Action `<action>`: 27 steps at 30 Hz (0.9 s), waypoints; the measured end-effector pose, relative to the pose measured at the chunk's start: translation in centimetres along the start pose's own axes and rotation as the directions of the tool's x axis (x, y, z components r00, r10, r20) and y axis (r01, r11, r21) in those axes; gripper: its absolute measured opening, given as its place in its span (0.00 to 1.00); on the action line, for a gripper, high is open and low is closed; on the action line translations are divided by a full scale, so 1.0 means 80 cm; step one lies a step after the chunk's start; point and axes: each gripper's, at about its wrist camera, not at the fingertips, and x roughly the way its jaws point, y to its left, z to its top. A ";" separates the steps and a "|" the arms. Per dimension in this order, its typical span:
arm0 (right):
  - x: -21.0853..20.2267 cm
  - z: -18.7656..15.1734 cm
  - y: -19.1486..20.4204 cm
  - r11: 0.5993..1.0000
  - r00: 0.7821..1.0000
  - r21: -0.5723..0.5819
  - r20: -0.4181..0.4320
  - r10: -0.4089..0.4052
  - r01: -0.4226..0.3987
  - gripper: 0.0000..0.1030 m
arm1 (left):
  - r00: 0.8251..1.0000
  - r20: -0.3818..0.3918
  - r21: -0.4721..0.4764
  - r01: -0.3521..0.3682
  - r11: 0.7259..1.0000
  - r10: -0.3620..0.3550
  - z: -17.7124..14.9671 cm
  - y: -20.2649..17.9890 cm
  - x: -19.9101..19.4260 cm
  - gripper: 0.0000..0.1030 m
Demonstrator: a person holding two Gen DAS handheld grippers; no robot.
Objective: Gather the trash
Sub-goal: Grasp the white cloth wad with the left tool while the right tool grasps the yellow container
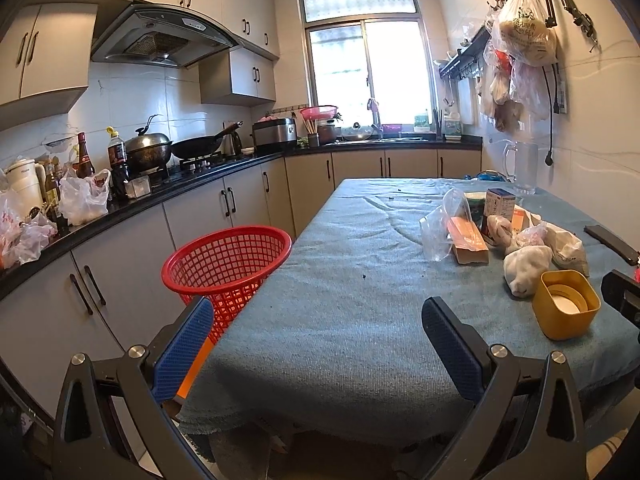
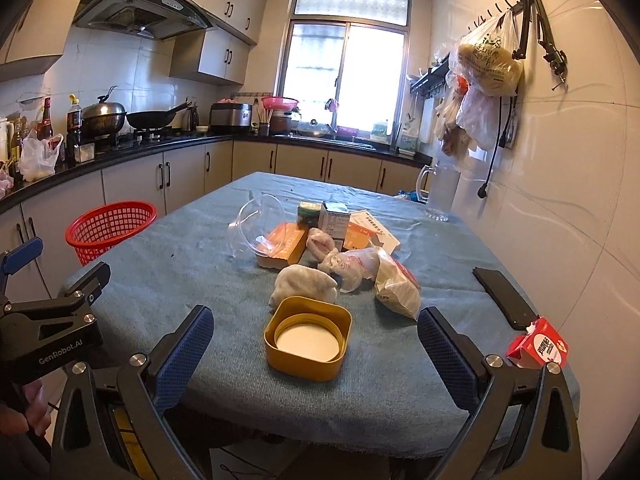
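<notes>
Trash lies on the blue-clothed table: a yellow square lid, a crumpled white wad, plastic bags, orange boxes, a clear plastic cup and small cartons. A red mesh basket stands at the table's left edge. My left gripper is open and empty over the table's near left part. My right gripper is open, with the yellow lid between its fingers' line of sight.
A black phone and a red milk carton lie at the table's right edge by the wall. A clear jug stands at the far right. The kitchen counter runs along the left and back. Bags hang on the wall.
</notes>
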 end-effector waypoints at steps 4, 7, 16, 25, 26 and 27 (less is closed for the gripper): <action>0.002 -0.001 0.001 1.000 1.000 0.002 -0.006 0.002 -0.002 1.00 | 1.000 -0.003 0.002 0.000 1.000 0.000 -0.001 -0.001 0.001 1.00; 0.005 -0.002 0.000 1.000 1.000 0.006 -0.019 0.001 -0.001 1.00 | 1.000 -0.005 0.004 0.002 1.000 -0.002 -0.002 -0.003 0.001 1.00; 0.009 -0.004 -0.002 1.000 0.999 0.015 -0.035 0.006 -0.005 1.00 | 1.000 -0.006 0.006 0.003 1.000 -0.003 -0.004 -0.004 0.002 1.00; 0.016 -0.007 -0.003 0.999 0.998 0.028 -0.055 0.024 -0.023 1.00 | 1.000 -0.013 0.010 0.010 1.000 -0.010 -0.008 -0.007 0.004 1.00; 0.016 -0.007 -0.004 0.999 0.998 0.030 -0.058 0.031 -0.029 1.00 | 1.000 -0.016 0.013 0.013 1.000 -0.013 -0.008 -0.007 0.004 1.00; 0.017 -0.007 -0.006 0.999 0.998 0.036 -0.060 0.037 -0.035 1.00 | 1.000 -0.020 0.016 0.017 1.000 -0.017 -0.008 -0.008 0.005 1.00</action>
